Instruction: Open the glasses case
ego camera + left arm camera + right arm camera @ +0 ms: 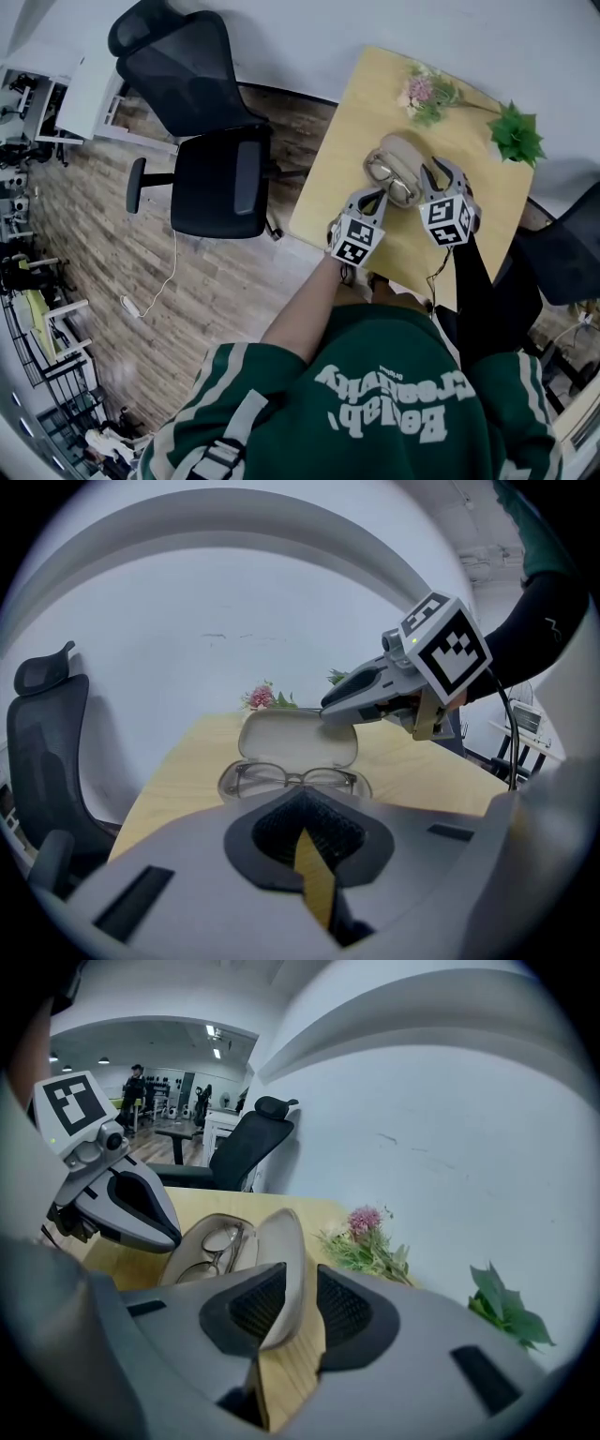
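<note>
— Which step is this?
— Opening looks all but done. Nearest, the left gripper point(302, 803) has its jaws together on nothing, at 6 o'clock of the glasses case point(398, 169) mid-table point(356, 112). The right gripper point(298, 1288), at 3 o'clock, has its jaws apart round the raised lid point(286, 1241), not pinching it
— Next?
— Probably backing off without tipping the lid onto the glasses point(295, 780). The flowers point(422, 92) are at 12 o'clock

Open beige glasses case point(298, 742), lid apparently upright
</note>
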